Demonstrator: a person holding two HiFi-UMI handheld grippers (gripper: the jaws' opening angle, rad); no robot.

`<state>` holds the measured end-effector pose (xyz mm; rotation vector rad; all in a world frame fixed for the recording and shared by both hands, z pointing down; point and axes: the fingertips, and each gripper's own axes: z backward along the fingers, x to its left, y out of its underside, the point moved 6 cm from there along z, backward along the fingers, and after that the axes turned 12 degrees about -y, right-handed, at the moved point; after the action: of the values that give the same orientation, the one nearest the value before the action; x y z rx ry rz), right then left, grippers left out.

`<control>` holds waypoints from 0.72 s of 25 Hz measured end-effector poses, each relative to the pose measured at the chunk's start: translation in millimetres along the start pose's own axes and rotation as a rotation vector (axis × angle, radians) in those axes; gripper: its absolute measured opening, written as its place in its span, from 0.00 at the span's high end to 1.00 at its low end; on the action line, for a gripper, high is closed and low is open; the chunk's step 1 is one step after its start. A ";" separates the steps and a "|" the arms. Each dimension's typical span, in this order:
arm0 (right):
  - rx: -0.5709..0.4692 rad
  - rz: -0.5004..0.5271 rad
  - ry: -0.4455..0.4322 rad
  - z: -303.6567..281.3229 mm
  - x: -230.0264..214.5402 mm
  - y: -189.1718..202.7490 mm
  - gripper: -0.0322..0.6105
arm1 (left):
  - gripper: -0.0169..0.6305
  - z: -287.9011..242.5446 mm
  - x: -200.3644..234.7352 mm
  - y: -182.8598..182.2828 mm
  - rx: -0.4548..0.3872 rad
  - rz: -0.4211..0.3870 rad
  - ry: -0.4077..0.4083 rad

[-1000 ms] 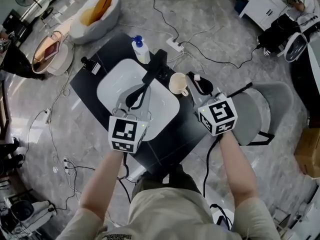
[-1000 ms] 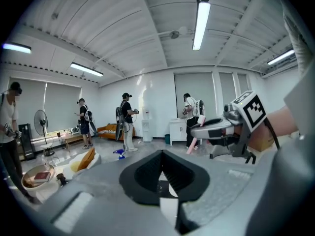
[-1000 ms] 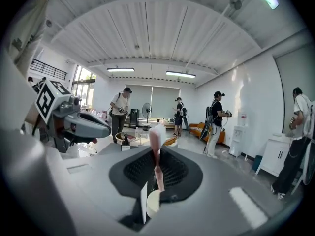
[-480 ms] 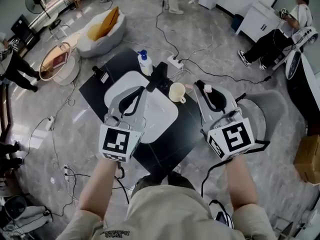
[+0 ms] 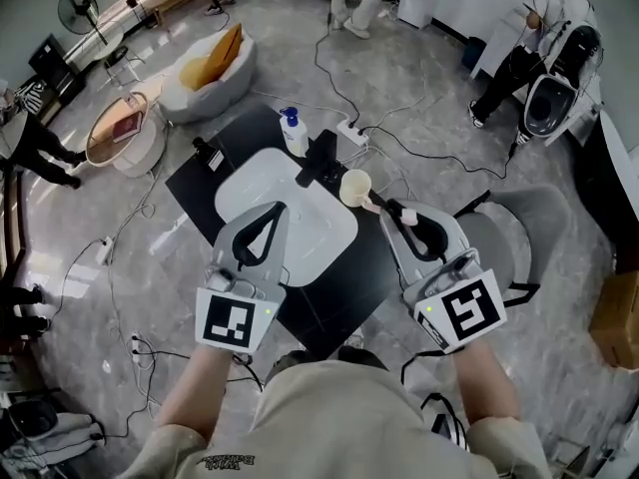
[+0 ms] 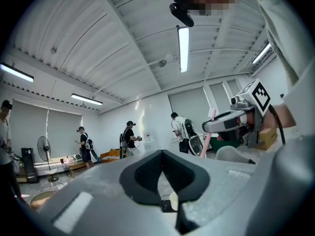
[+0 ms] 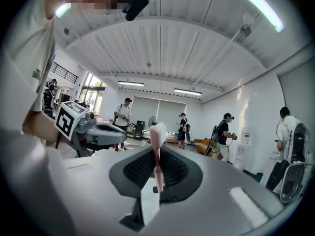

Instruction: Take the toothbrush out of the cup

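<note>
Pink toothbrush [image 7: 157, 154] stands upright, pinched between the pressed-in jaws of the right gripper [image 7: 157, 149], its bristle end poking up past the black pads. From the head view the right gripper [image 5: 392, 210] hangs above the right side of a black counter [image 5: 344, 282]. The brush [image 5: 376, 205] juts from its tip just right of a cream cup [image 5: 354, 188] and lies outside the cup's mouth. The left gripper [image 6: 161, 152] has its jaws brought together at the tips, with nothing between them, and only a small triangular gap between the black pads. In the head view the left gripper [image 5: 273, 216] hangs over the near left part of a white basin [image 5: 324, 238] set into the counter. A black tap [image 5: 320, 158] rises at the basin's far edge, with a white soap bottle with a blue pump [image 5: 293, 133] to its left. The cup stands on the counter at the basin's far right corner. Around the counter is a grey marbled floor [image 5: 130, 257] strewn with black cables and a white power strip [image 5: 351, 129]. A grey chair [image 5: 519, 228] sits to the right, and a white beanbag with an orange cushion [image 5: 205, 68] lies far left near a standing fan [image 5: 75, 8]. Several people stand at the far side of the room, under a ribbed white ceiling [image 7: 162, 48] with strip lights.
</note>
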<state>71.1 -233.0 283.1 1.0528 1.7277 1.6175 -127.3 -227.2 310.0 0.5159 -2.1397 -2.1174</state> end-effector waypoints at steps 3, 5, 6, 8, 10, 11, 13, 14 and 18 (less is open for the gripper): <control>0.012 -0.025 -0.008 3.3 4.7 12.7 0.91 | 0.97 7.0 -0.3 6.2 0.024 0.034 -0.012; 0.014 -0.047 -0.008 6.6 6.7 21.8 0.91 | 0.97 12.5 -0.9 12.7 0.044 0.047 -0.018; 0.018 -0.057 -0.008 8.2 7.7 26.1 0.91 | 0.97 15.3 -1.9 16.7 0.056 0.046 -0.018; 0.023 -0.080 -0.010 10.8 9.7 33.8 0.91 | 0.97 20.0 -4.0 25.5 0.080 0.047 -0.014; 0.023 -0.113 -0.022 13.3 12.0 40.1 0.91 | 0.97 22.5 -5.5 33.5 0.099 0.050 -0.011; 0.025 -0.126 -0.027 14.3 13.0 42.8 0.91 | 0.97 23.2 -5.9 36.7 0.106 0.052 -0.011; 0.034 -0.135 -0.027 15.4 14.2 47.0 0.91 | 0.97 24.1 -5.6 40.8 0.108 0.042 -0.008; 0.035 -0.136 -0.024 15.6 14.4 48.0 0.91 | 0.97 24.4 -5.3 41.7 0.108 0.035 -0.005; 0.031 -0.133 -0.019 14.1 14.0 47.7 0.91 | 0.97 24.4 -4.8 41.1 0.119 0.054 -0.011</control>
<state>83.3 -214.9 329.9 0.9436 1.7761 1.4992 -137.2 -203.2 350.4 0.4525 -2.2687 -1.9789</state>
